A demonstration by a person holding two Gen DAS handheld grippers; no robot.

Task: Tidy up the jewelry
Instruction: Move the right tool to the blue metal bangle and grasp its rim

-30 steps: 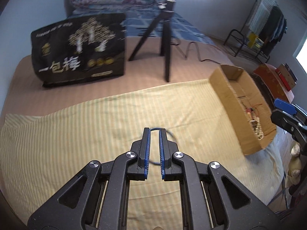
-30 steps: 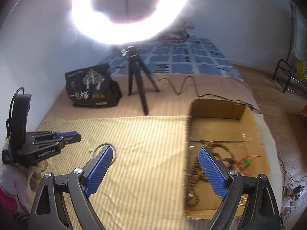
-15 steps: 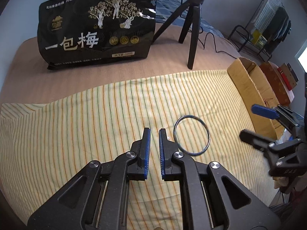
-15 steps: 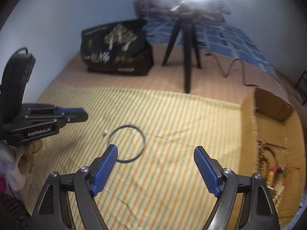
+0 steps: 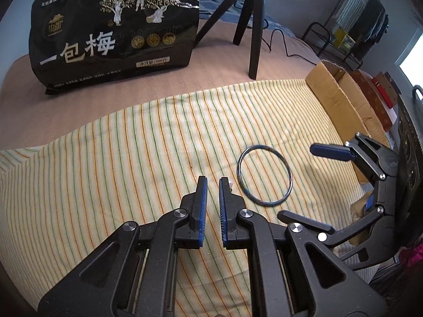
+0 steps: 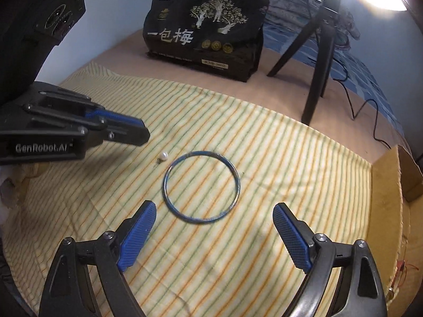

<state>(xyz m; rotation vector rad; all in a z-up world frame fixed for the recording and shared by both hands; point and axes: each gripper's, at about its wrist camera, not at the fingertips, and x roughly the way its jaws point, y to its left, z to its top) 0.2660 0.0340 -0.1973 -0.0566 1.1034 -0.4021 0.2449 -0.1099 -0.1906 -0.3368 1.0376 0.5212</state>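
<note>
A thin blue-grey bangle [image 6: 202, 187] lies flat on the striped yellow cloth [image 6: 264, 145]; it also shows in the left wrist view [image 5: 265, 175]. A small white pearl [image 6: 164, 155] lies just left of it. My right gripper [image 6: 214, 219] is wide open, just short of the bangle, its fingers either side of the near rim. My left gripper [image 5: 212, 185] is nearly shut with a narrow gap and holds nothing; it hovers beside the pearl [image 5: 230, 183], left of the bangle. The cardboard box [image 5: 341, 100] stands at the cloth's right edge.
A black snack bag [image 5: 116, 29] stands at the back on the tan bed cover. A black tripod [image 5: 251, 23] with a cable stands behind the cloth. Red boxes [image 5: 380, 89] and a clothes rack lie beyond the cardboard box.
Both grippers have moved down and forward towards the bangle. The right gripper swung left from over the box to just before the bangle. The left gripper's jaws kept the same narrow gap.
</note>
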